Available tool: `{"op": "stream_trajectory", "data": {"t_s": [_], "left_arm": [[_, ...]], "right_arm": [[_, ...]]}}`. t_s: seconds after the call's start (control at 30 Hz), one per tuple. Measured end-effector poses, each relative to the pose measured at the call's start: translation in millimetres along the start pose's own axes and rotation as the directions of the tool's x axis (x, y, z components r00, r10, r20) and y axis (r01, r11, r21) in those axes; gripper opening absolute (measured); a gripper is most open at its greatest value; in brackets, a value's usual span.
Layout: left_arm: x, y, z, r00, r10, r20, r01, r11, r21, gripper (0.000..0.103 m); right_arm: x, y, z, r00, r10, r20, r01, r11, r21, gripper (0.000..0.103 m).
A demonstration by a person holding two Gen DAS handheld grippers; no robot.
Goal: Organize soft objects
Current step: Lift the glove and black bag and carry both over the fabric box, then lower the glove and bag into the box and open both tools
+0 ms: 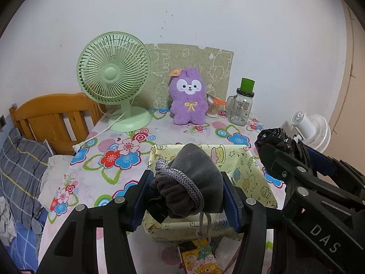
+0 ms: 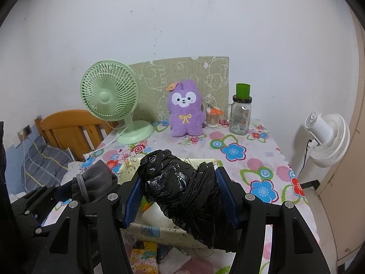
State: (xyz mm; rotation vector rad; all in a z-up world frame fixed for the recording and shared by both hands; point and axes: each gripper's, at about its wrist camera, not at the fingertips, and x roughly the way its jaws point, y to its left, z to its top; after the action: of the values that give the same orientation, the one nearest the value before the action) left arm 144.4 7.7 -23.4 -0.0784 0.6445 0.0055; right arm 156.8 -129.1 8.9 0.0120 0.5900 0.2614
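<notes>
- Grey fleece drawstring pouch (image 1: 194, 180) sits clenched between the left gripper (image 1: 187, 196) pads, directly above the yellow fabric box (image 1: 257, 171) beneath the fingers.
- Black plastic bag bundle (image 2: 182, 189) is squeezed by the right gripper (image 2: 180, 196), also over the box.
- Risk: the pouch's cord (image 1: 200, 223) dangles below and could catch the box rim.
- Risk: slick plastic may slide out sideways; the two tools sit close and could bump on release.

Bare floral tablecloth (image 2: 255, 159) lies open between the yellow box (image 1: 251, 173) and the plush (image 1: 189, 96), fan (image 1: 114, 68) and jar (image 1: 240, 107).
</notes>
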Motion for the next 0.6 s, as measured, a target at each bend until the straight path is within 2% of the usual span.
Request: {"op": "stream_trajectory", "data": {"t_s": [0.4, 0.6], "left_arm": [[31, -1, 3, 0.999, 0.005, -0.044, -0.005, 1.0, -0.001, 0.058], [49, -3, 2, 0.996, -0.016, -0.082, 0.015, 1.0, -0.011, 0.059]], "right_arm": [[33, -2, 2, 0.999, 0.02, -0.037, -0.02, 1.0, -0.002, 0.064], [52, -4, 3, 0.998, 0.031, -0.06, -0.032, 0.999, -0.003, 0.064]]}}
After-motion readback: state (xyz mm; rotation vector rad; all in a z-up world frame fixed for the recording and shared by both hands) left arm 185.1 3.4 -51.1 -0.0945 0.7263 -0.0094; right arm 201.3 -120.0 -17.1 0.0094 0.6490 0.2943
